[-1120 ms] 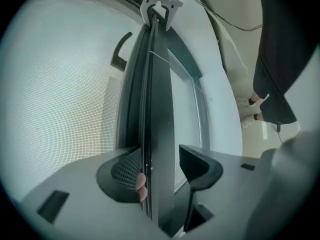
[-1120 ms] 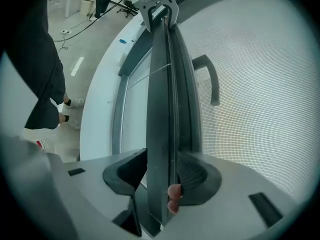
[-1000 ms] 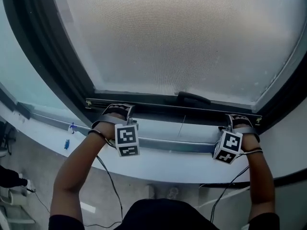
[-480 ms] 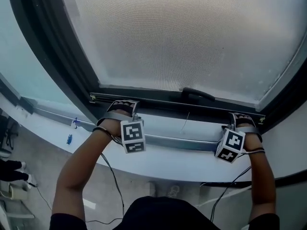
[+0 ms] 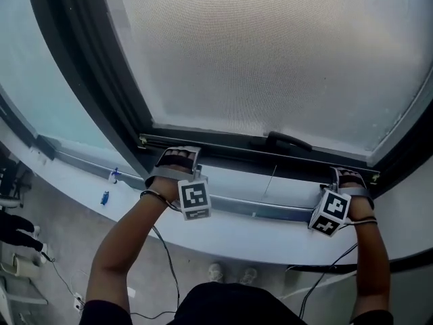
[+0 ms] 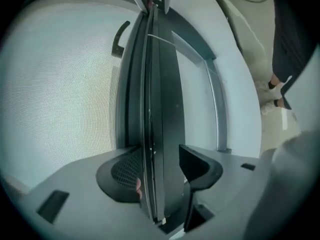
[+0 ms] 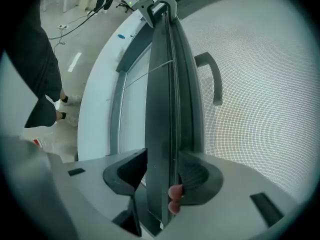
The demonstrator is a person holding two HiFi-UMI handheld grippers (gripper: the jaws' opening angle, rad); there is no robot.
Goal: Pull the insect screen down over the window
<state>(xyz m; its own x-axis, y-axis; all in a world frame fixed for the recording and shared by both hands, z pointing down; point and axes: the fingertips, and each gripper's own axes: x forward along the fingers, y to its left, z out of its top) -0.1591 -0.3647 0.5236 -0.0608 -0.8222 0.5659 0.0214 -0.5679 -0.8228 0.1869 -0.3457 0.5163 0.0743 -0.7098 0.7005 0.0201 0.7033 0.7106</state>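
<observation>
**Insect screen point(image 5: 270, 53) low, bottom bar point(image 5: 226, 149) gripped**

Fingers of the left gripper point(image 6: 159, 171) and right gripper point(image 7: 159, 176) clamp the bar's ends. Between them a black handle point(image 5: 288, 141) sits at twelve o'clock. A thin cord point(image 5: 272, 180) hangs at six, over the sill rail point(image 5: 260, 210).

grey mesh insect screen point(image 5: 270, 59), down low

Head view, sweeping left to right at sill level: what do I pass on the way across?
First a small blue item on the sill → left gripper, clamped on the screen's bottom bar → black handle → right gripper, clamped on the same bar.
</observation>
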